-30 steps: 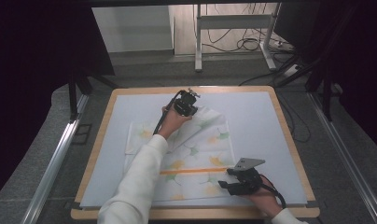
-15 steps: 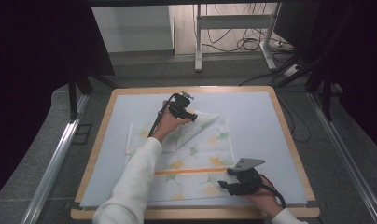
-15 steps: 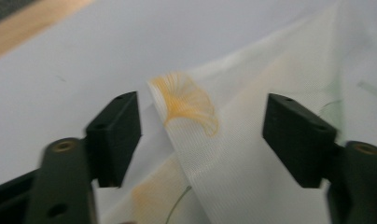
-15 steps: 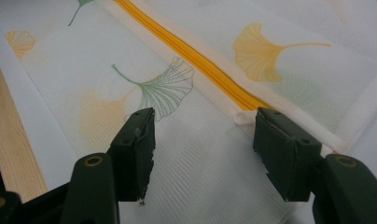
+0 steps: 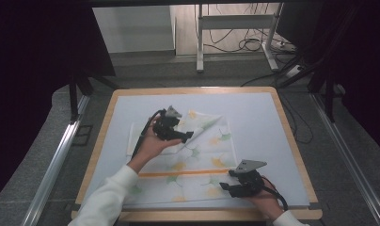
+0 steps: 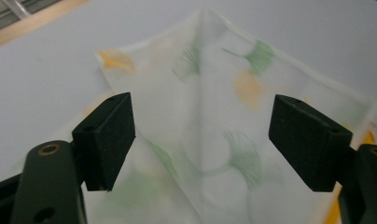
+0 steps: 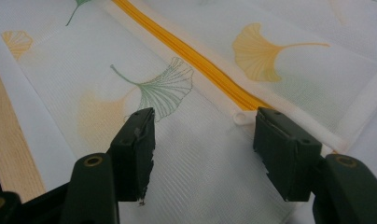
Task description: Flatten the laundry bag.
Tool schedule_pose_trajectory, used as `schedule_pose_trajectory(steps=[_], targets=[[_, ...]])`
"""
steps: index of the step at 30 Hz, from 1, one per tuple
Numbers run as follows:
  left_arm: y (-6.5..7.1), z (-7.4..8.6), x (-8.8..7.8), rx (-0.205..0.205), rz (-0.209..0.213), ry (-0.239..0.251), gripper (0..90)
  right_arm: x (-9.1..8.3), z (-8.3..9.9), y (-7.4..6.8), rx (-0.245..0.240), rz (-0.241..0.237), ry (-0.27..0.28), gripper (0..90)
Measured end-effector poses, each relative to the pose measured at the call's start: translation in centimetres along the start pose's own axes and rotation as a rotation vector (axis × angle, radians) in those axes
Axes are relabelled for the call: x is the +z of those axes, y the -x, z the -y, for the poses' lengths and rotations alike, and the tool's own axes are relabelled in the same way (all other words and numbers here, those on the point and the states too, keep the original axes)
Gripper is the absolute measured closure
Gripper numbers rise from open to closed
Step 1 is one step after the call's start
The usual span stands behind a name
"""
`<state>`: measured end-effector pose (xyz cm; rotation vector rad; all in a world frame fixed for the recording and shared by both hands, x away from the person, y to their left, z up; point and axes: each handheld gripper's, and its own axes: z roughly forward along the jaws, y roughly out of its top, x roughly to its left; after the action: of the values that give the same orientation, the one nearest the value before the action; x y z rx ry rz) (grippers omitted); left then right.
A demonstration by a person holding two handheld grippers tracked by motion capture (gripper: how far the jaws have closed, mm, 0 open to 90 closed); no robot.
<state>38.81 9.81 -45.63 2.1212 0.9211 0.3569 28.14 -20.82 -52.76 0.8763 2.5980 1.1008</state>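
A white mesh bag point(image 5: 202, 160) printed with green and yellow ginkgo leaves lies on the pale mat, an orange zipper point(image 5: 178, 173) running across its near part. Its far part is folded over into a point point(image 6: 210, 93). My left gripper point(image 5: 188, 136) hovers over the bag's left-centre, pointing right. Its jaws have just been opening and now stand open, with nothing between the pads and the folded cloth lying beyond them point(image 6: 203, 140). My right gripper point(image 5: 225, 186) rests open at the bag's near right corner, low over the mesh point(image 7: 203, 149) just short of the zipper point(image 7: 191, 56) and its end.
The mat point(image 5: 258, 122) covers a wooden-rimmed table point(image 5: 98, 146). Bare mat lies right of and beyond the bag. A metal frame point(image 5: 200, 42) and cables point(image 5: 254, 44) stand on the floor past the table, and rails point(image 5: 56, 160) run along both sides.
My left gripper has opened, let go of the cloth's far part and pulled back toward the person and leftward. The cloth stays folded over. The right gripper has not moved.
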Motion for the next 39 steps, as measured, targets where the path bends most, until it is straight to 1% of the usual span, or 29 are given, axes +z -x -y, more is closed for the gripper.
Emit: schedule_pose_trajectory(steps=[3,4,5,7,8,9,10,11,15,17,19,20,21,23,24,25,26,28,30,32,34,35,36,37,39], targets=[[1.7,2.6,-1.1,0.024,0.007,0.015,23.3,0.0,0.0,0.0,-0.005,0.004,-0.001,40.1],[2.2,3.4,-1.5,0.021,0.012,0.023,23.5,0.0,0.0,0.0,-0.009,0.009,-0.001,42.1],[2.6,4.2,-1.8,0.024,0.015,0.024,23.5,0.0,0.0,0.0,-0.009,0.009,-0.001,42.1],[3.4,5.7,-2.4,0.022,0.025,0.025,24.0,0.0,-0.1,0.1,-0.007,0.014,-0.001,44.8],[4.0,7.1,-2.7,0.037,0.027,0.007,24.4,-0.1,-0.1,0.2,-0.004,0.018,-0.002,47.2],[4.0,7.1,-2.7,0.037,0.027,0.007,24.8,-0.1,-0.1,0.2,-0.004,0.018,-0.002,47.2],[4.2,7.8,-2.9,0.043,0.027,0.0,24.8,-0.1,-0.1,0.2,-0.008,0.02,-0.003,48.6],[4.4,8.4,-3.1,0.04,0.029,-0.003,25.3,-0.1,-0.1,0.3,-0.012,0.022,-0.003,50.3],[4.6,10.6,-4.0,-0.005,0.039,0.004,25.4,-0.2,-0.2,0.5,-0.015,0.033,-0.012,58.3],[4.7,11.4,-4.3,-0.019,0.039,0.0,25.5,-0.4,-0.3,0.7,-0.012,0.023,-0.015,63.8],[4.9,12.1,-4.7,-0.031,0.03,0.013,27.0,-0.6,-0.5,0.9,-0.007,0.012,-0.013,70.2],[5.1,12.7,-4.9,-0.02,0.015,0.004,28.2,-0.8,-0.7,1.1,0.001,-0.004,-0.003,75.9],[5.1,12.7,-4.9,-0.02,0.015,0.004,28.8,-0.8,-0.7,1.1,0.001,-0.004,-0.003,75.9],[5.1,13.2,-5.1,-0.011,0.006,-0.006,29.5,-0.8,-1.2,1.2,0.004,-0.016,0.003,80.0],[5.1,13.3,-5.1,-0.009,0.005,-0.011,29.8,-0.6,-1.8,1.1,-0.005,-0.028,0.007,81.7],[5.1,13.5,-5.1,-0.009,0.003,-0.018,29.8,-0.6,-1.8,1.1,-0.005,-0.028,0.007,81.7],[5.1,13.7,-5.1,-0.011,0.001,-0.019,29.8,-0.4,-2.3,0.9,-0.007,-0.034,0.007,82.0],[5.0,14.0,-5.2,-0.015,0.009,-0.027,29.9,0.1,-3.2,0.4,-0.028,-0.042,0.005,82.2],[4.9,14.2,-5.3,-0.024,0.01,-0.025,30.3,0.7,-4.3,-0.1,-0.056,-0.054,0.006,82.9],[4.8,14.5,-5.5,-0.037,0.021,-0.032,32.9,1.5,-5.4,-0.7,-0.082,-0.066,0.007,84.0],[4.7,14.8,-5.5,-0.06,0.049,-0.045,37.6,2.4,-6.7,-1.3,-0.101,-0.082,0.007,85.4],[4.7,15.0,-5.4,-0.065,0.059,-0.052,38.8,2.9,-7.4,-1.6,-0.11,-0.089,0.006,86.1],[4.7,15.2,-5.4,-0.063,0.06,-0.06,40.8,4.2,-8.7,-2.2,-0.13,-0.106,0.002,87.0],[4.8,15.2,-5.4,-0.058,0.057,-0.066,40.8,4.2,-8.7,-2.2,-0.13,-0.106,0.002,87.0],[4.9,15.3,-5.5,-0.046,0.045,-0.065,41.1,5.8,-10.0,-3.0,-0.15,-0.121,-0.017,87.6]])
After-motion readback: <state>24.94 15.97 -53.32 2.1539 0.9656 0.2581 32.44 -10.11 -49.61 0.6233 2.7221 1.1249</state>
